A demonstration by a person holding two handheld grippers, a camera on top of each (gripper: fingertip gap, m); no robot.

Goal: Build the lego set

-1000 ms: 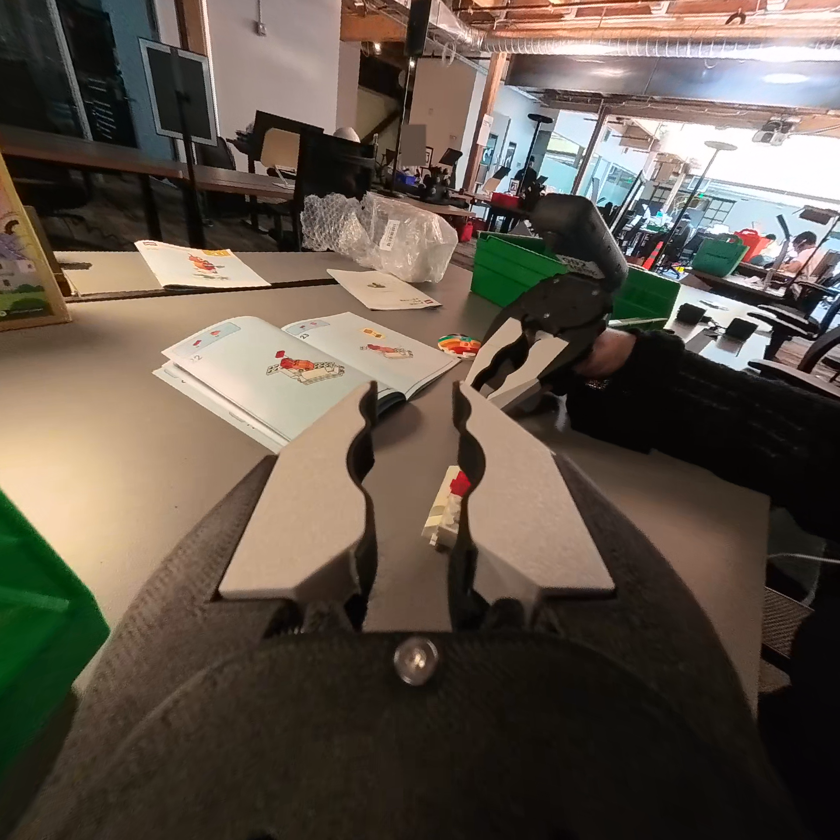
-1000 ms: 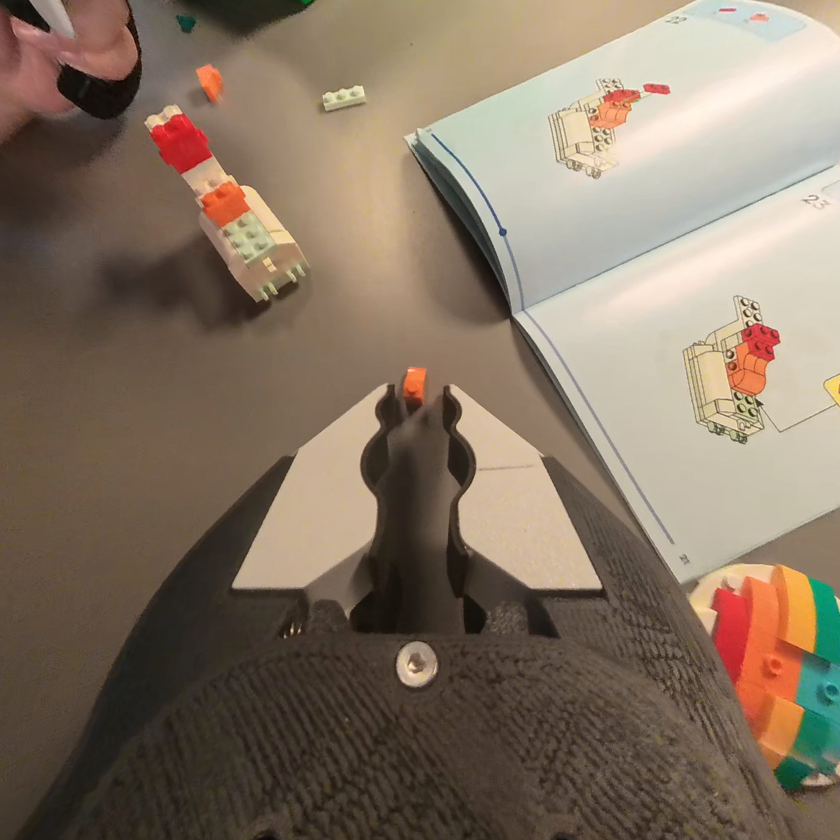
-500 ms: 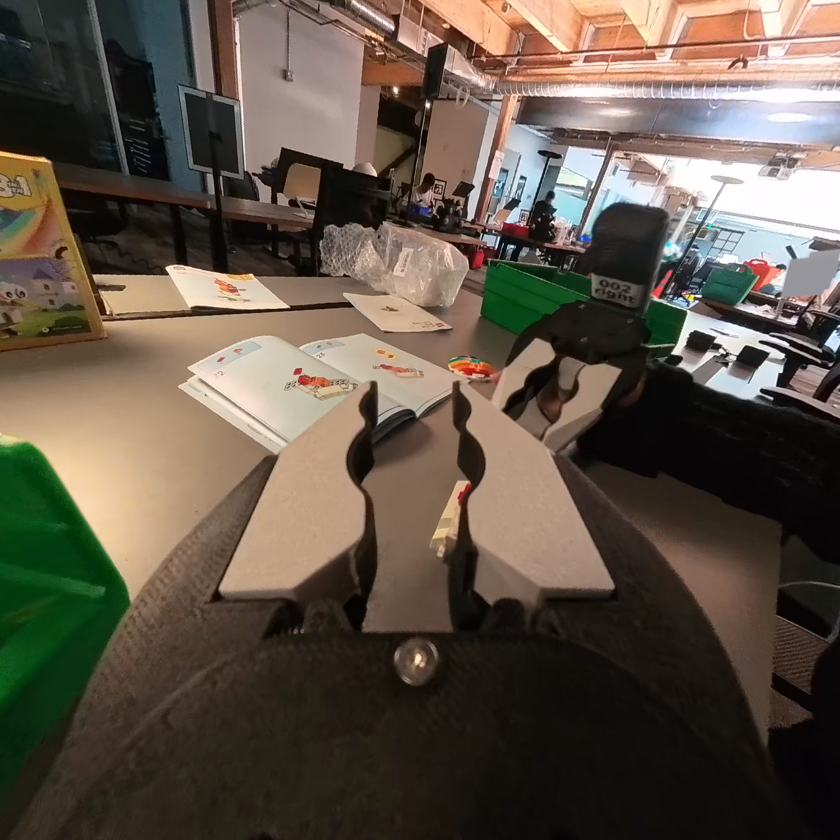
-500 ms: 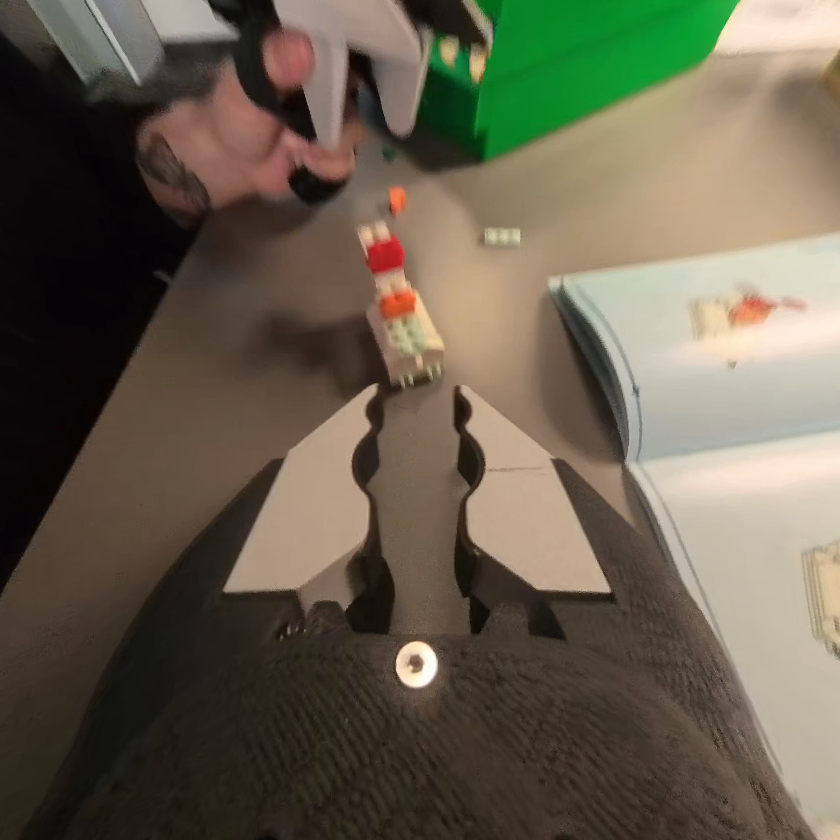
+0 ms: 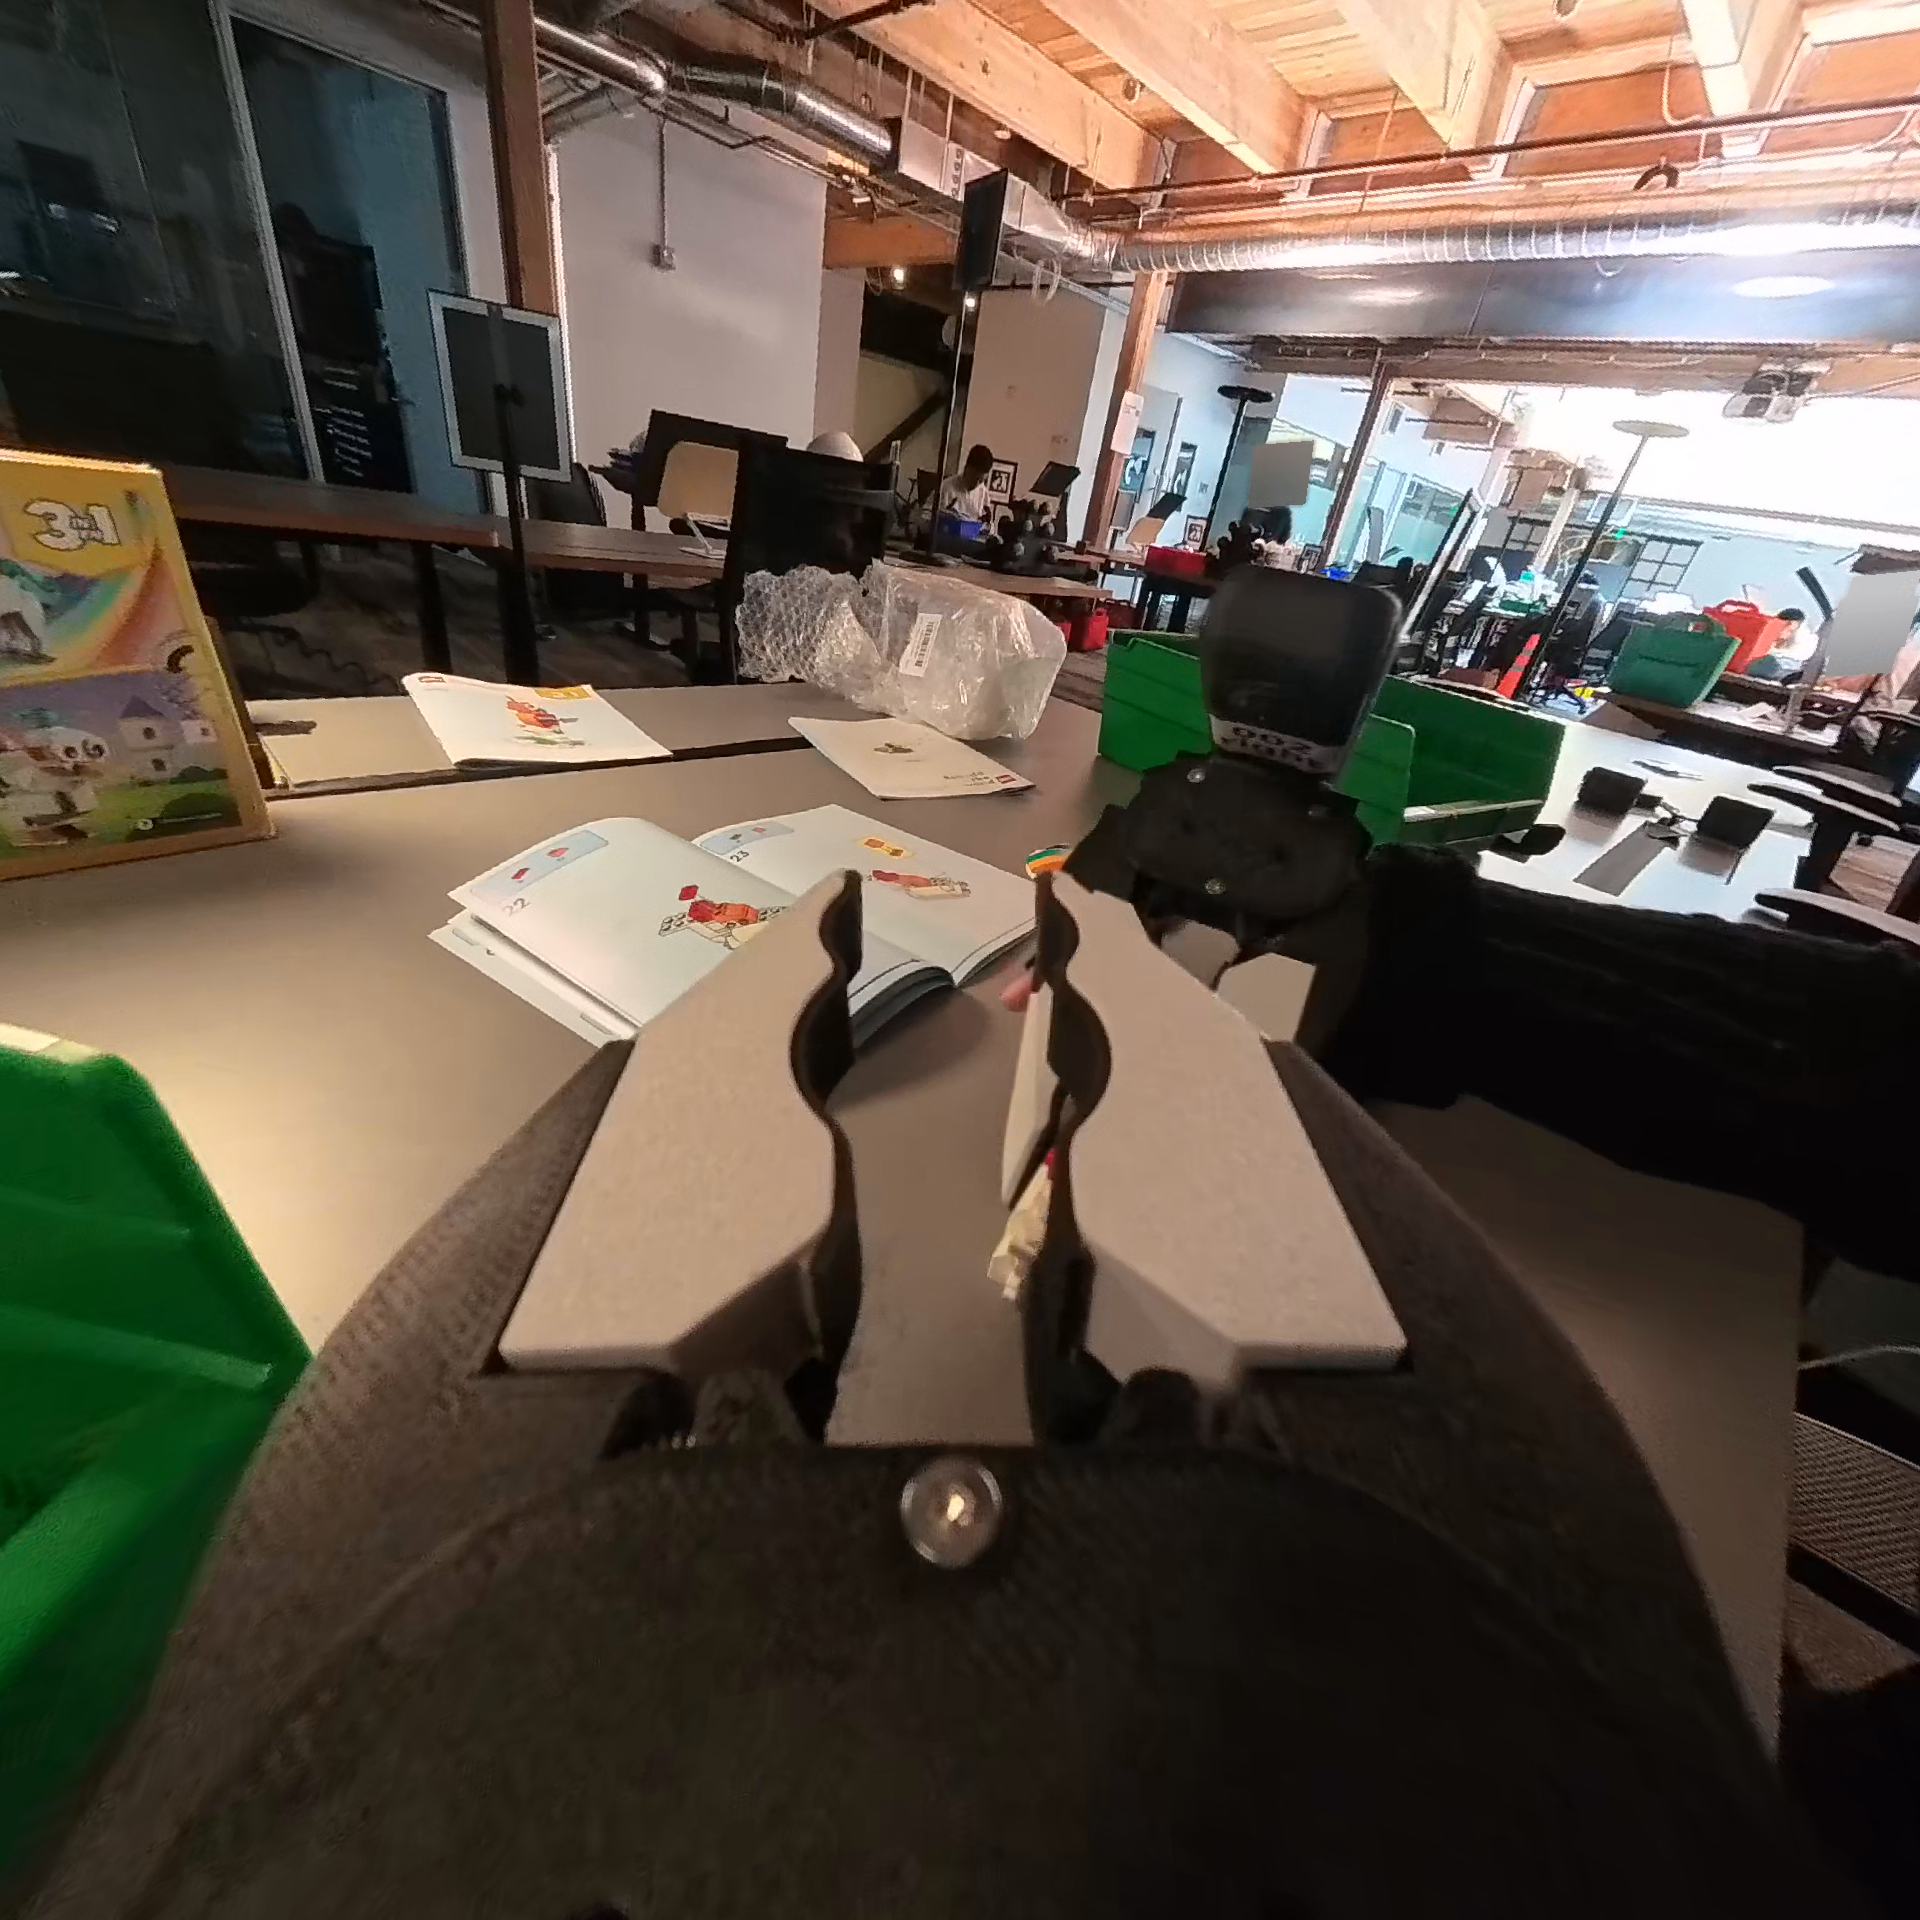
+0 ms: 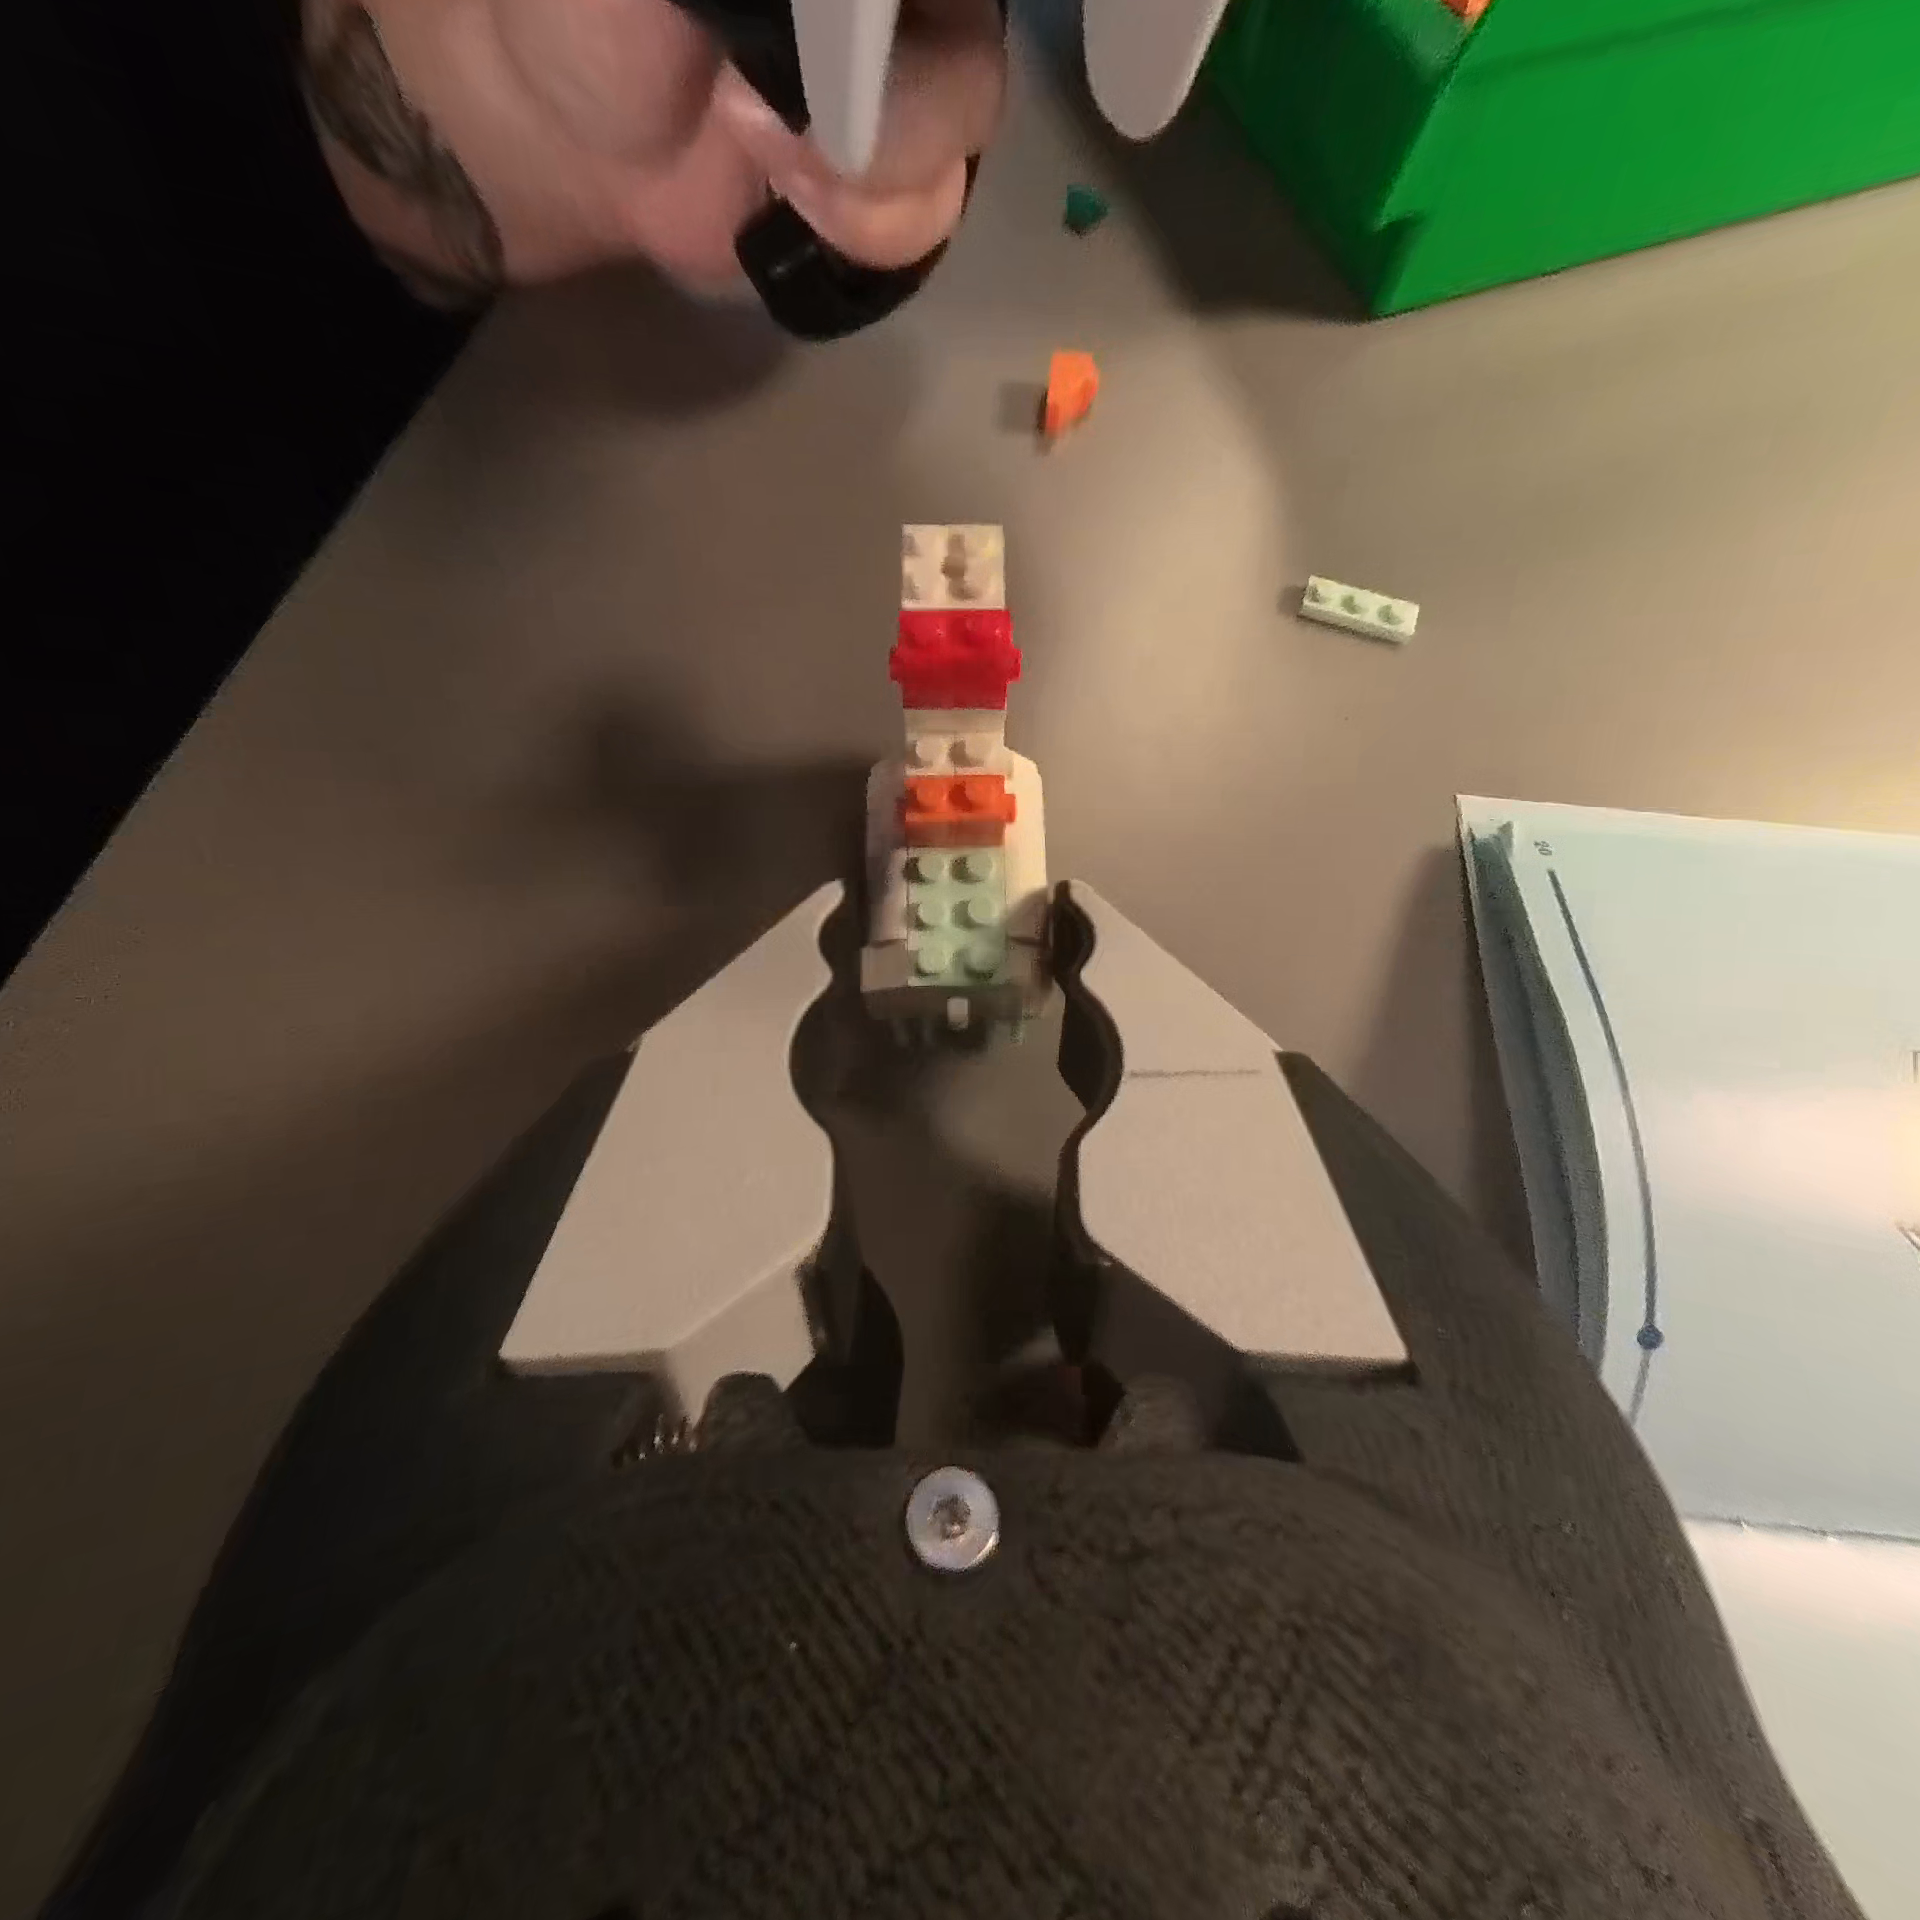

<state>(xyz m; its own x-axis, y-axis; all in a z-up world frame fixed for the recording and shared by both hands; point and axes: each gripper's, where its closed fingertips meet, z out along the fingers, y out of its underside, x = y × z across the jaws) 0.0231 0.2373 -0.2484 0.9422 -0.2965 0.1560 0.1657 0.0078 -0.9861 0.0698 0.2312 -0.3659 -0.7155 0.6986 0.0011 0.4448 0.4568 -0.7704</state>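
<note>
Lego model (image 6: 956, 831) lies on grey table (image 6: 520, 644), white, red, orange and pale-green bricks in row, near end between tips of right gripper (image 6: 948, 906). Right fingers spread wide, straddling model's pale-green end; contact cannot be told. Loose orange piece (image 6: 1068, 389), pale-green plate (image 6: 1359, 610) and teal bit (image 6: 1084, 208) scattered beyond. Left gripper (image 5: 948, 902) hovers above table, fingers apart, nothing held. Open instruction booklet (image 5: 665, 914) beside model; green bin (image 6: 1558, 156) behind; set box (image 5: 104, 665) stands at far left.
</note>
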